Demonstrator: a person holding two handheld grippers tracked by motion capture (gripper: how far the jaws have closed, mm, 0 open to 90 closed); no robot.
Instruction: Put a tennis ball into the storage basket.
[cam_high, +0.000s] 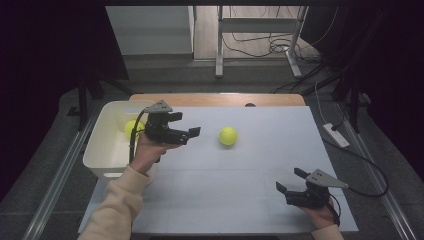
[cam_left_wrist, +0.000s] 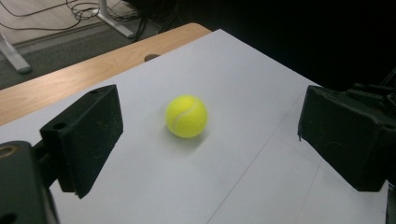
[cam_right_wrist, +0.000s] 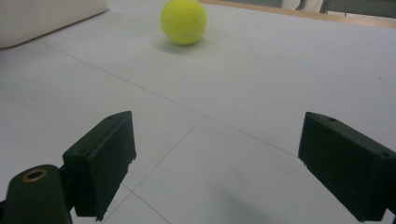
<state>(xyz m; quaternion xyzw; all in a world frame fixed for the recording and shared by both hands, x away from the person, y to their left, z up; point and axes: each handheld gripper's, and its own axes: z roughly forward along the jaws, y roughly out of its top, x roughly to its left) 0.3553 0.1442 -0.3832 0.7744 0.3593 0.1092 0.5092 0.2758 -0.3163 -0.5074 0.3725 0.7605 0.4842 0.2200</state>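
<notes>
The left gripper (cam_high: 186, 126) is held above the table (cam_high: 260, 210) near its left edge, just beside the white bin (cam_high: 100, 150), and its jaws are spread wide with nothing between them. In the left gripper view the jaws frame a tennis ball (cam_left_wrist: 186, 116) that lies free on the white table surface ahead of them, a little to the left of the middle of the table. The gripper and the ball are still apart. A second tennis ball (cam_high: 131, 127) lies already inside the bin, partly hidden behind the gripper. The right gripper (cam_high: 292, 184) rests low near the front right corner of the table, its jaws also spread and empty, well apart from the ball.

The work in hand seems to be to collect the free ball into the bin with the left gripper. The main risk is the ball itself: it is round and nothing holds it in place. If one jaw touches it before the other, or the gripper comes down off centre, the ball will probably roll away toward the far edge or the right side of the table. If the jaws close only on its upper part, the ball can squeeze out downward. During the carry, the wall of the bin is close to the hand, and a knock against it could loosen a weak grip.
</notes>
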